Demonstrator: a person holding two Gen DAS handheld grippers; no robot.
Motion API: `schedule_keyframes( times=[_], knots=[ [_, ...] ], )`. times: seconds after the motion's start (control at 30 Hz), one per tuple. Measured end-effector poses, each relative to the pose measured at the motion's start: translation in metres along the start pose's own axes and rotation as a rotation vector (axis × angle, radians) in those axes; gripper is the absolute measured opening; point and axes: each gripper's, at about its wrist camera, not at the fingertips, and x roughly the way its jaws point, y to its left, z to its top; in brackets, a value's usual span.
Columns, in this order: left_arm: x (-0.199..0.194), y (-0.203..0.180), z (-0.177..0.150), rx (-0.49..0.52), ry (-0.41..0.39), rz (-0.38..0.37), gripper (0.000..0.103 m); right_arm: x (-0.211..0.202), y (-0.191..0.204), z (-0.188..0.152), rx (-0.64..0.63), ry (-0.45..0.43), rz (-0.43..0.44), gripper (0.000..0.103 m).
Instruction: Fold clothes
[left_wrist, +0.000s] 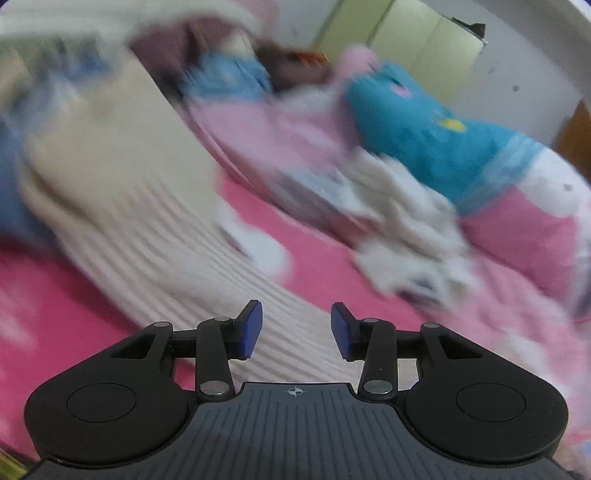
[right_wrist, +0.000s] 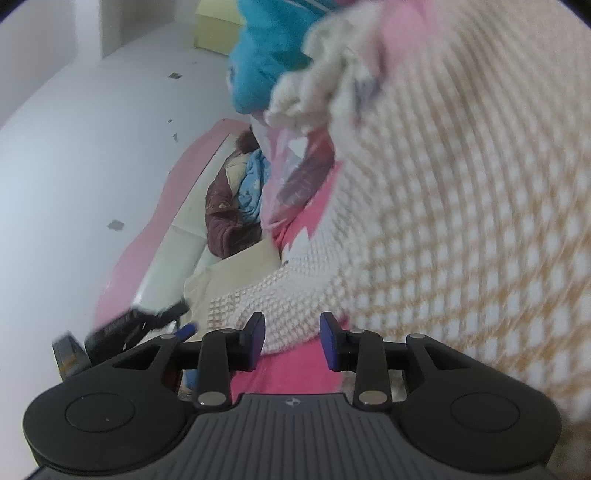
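Cream knit sweater (left_wrist: 122, 206) sprawls rumpled on the pink bedsheet (left_wrist: 325, 258).
Both your left gripper (left_wrist: 296, 328) and right gripper (right_wrist: 292, 339) gape empty beside the sweater; pinch one layer only.

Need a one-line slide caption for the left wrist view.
Left gripper open above a cream ribbed knit garment on a pink bedsheet, blue-and-pink plush toy behind; motion-blurred.

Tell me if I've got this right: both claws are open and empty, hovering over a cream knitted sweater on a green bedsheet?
Nearly. The bedsheet is bright pink, not green; the left wrist view shows it plainly. The rest stands: the left claw and right claw are both open with nothing between their pads, and the cream knitted sweater lies on the sheet beneath them.
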Motion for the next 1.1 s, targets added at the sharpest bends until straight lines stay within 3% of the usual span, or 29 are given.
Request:
schedule_keyframes(
  times=[0.07, 0.27, 0.4, 0.63, 0.9, 1.1],
  knots=[
    [0.008, -0.012, -0.012, -0.084, 0.021, -0.063, 0.041, -0.015, 0.020, 0.012, -0.085, -0.022, -0.077, 0.035],
    [0.055, -0.043, -0.041, -0.134, 0.009, -0.079, 0.041, -0.030, 0.072, 0.068, -0.414, -0.042, -0.422, 0.034],
    [0.083, -0.051, -0.059, -0.145, -0.012, -0.073, 0.041, -0.007, 0.076, 0.094, -0.562, -0.021, -0.545, 0.032],
    [0.092, -0.038, -0.082, -0.049, -0.094, -0.093, 0.040, 0.059, 0.050, 0.107, -0.736, 0.099, -0.639, 0.026],
    [0.096, -0.032, -0.082, -0.083, -0.110, -0.135, 0.040, 0.060, 0.005, 0.066, -0.846, 0.245, -0.714, 0.025],
    [0.095, -0.027, -0.083, -0.103, -0.118, -0.150, 0.039, 0.064, 0.035, 0.078, -0.889, 0.306, -0.760, 0.025]
  ],
)
